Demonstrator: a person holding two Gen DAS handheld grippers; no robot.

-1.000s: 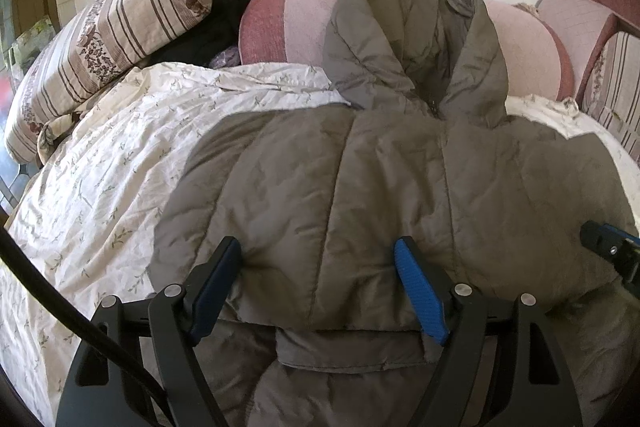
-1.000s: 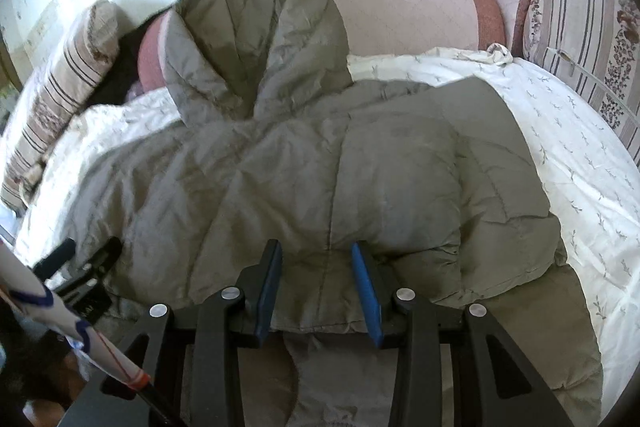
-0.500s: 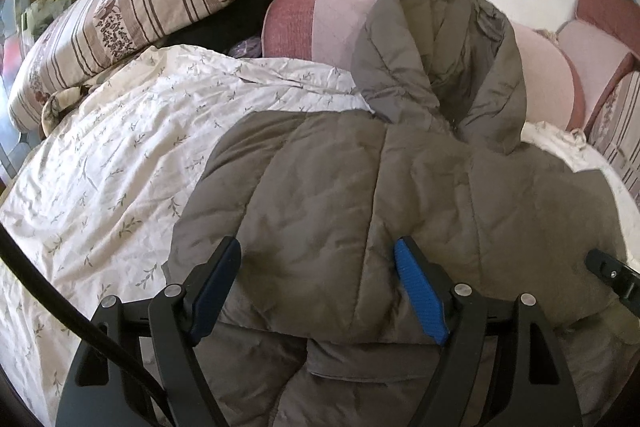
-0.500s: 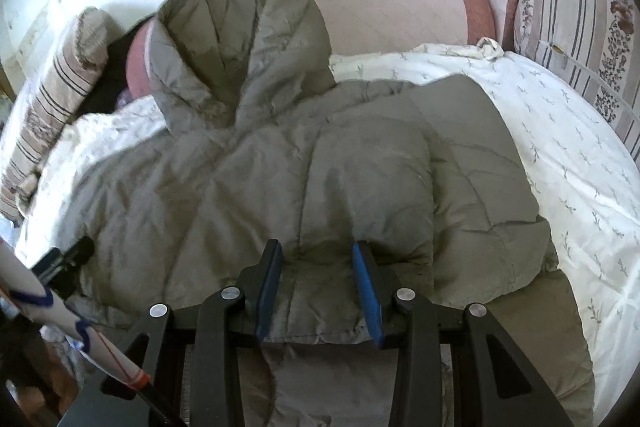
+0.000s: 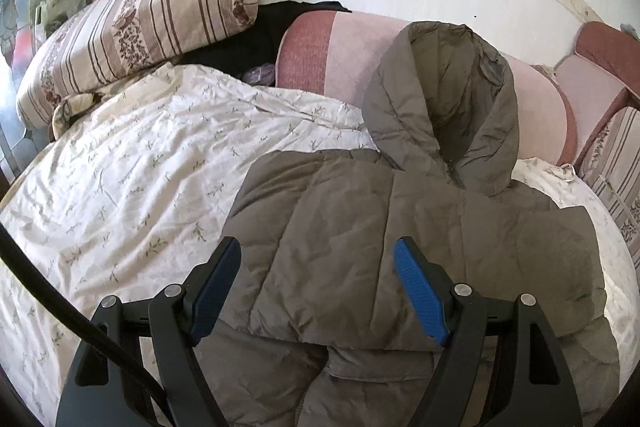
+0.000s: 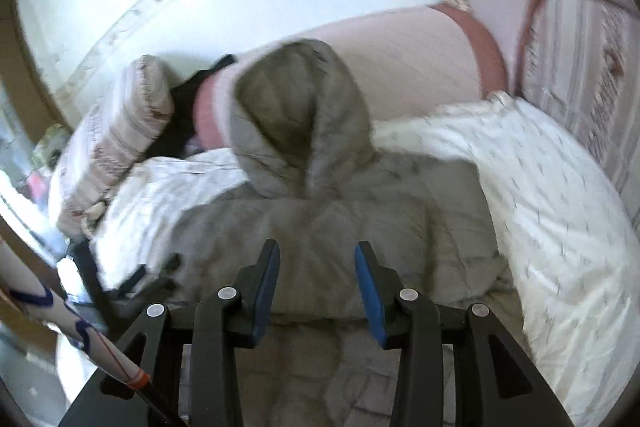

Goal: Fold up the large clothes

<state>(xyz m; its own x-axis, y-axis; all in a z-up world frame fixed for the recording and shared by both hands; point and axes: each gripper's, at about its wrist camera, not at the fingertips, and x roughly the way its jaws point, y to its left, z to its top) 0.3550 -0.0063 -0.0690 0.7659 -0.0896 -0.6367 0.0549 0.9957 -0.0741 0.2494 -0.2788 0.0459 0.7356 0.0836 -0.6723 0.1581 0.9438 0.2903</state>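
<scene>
A grey-brown padded hooded jacket (image 5: 400, 227) lies on the bed, sleeves folded in, lower part folded up over the body, hood (image 5: 444, 99) resting against a pink bolster. My left gripper (image 5: 318, 283) is open and empty above the jacket's folded lower-left edge. In the blurred right wrist view the jacket (image 6: 320, 211) lies ahead, and my right gripper (image 6: 316, 287) is open and empty above its near edge. The left gripper (image 6: 136, 283) shows at the lower left of that view.
A white floral bedsheet (image 5: 140, 179) covers the bed. A striped pillow (image 5: 132, 31) and black clothing (image 5: 256, 39) lie at the back left. A pink bolster (image 5: 332, 55) and striped cushions (image 6: 580, 75) line the wall and right side.
Both grippers have pulled back and risen from the jacket. The left view has swung left, showing more bedsheet. The right view is now blurred from motion. The jacket lies still.
</scene>
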